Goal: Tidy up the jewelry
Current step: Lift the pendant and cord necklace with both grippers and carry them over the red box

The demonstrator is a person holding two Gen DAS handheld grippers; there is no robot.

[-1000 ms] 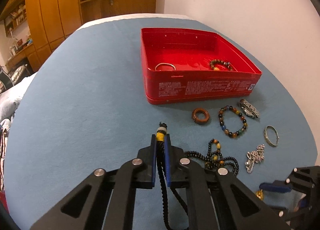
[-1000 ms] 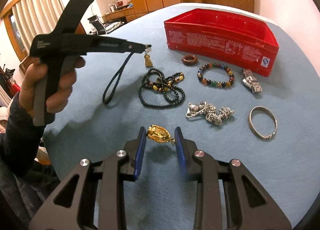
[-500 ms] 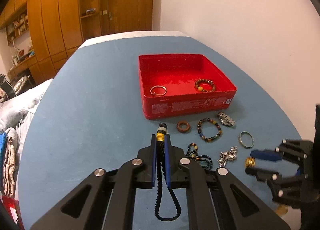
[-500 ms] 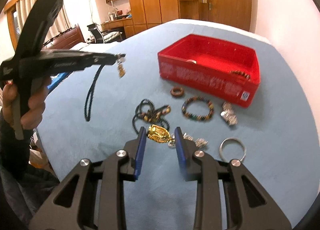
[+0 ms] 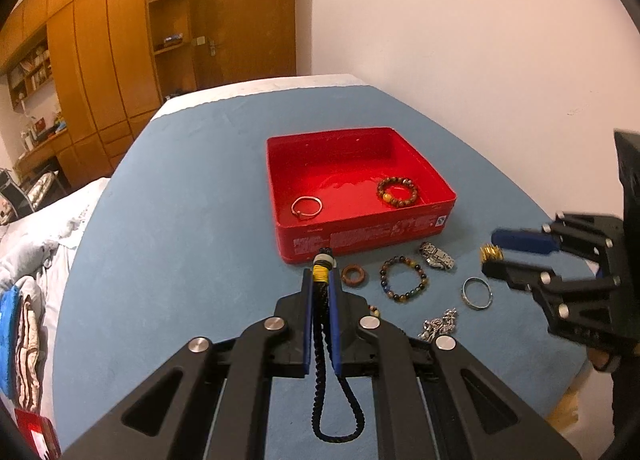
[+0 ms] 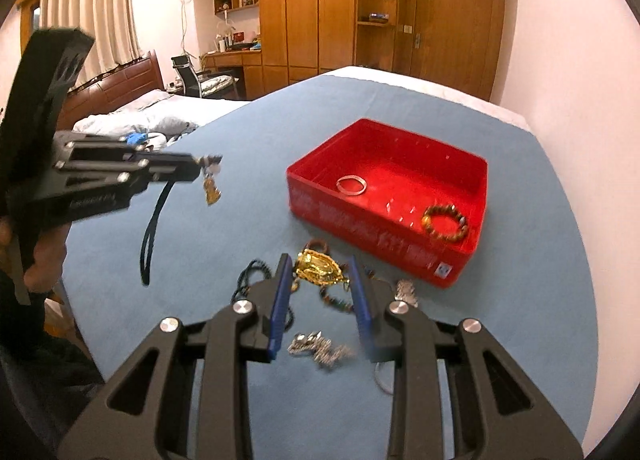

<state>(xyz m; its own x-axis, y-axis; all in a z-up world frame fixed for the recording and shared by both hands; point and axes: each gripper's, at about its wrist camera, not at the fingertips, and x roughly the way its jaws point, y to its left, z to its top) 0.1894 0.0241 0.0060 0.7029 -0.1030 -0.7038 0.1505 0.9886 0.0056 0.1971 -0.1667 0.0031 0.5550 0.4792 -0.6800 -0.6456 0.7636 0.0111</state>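
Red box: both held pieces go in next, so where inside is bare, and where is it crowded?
Inside the red box, the back half is bare. The thin ring and beaded bracelet sit along the near wall. Jewelry crowds the cloth in front.

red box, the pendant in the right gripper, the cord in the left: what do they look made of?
Red box: likely painted tin or glossy plastic; its floor shines.
Gold pendant in the right gripper: bright reflective metal look, possibly plated.
Black cord in the left gripper: braided textile, matte weave.
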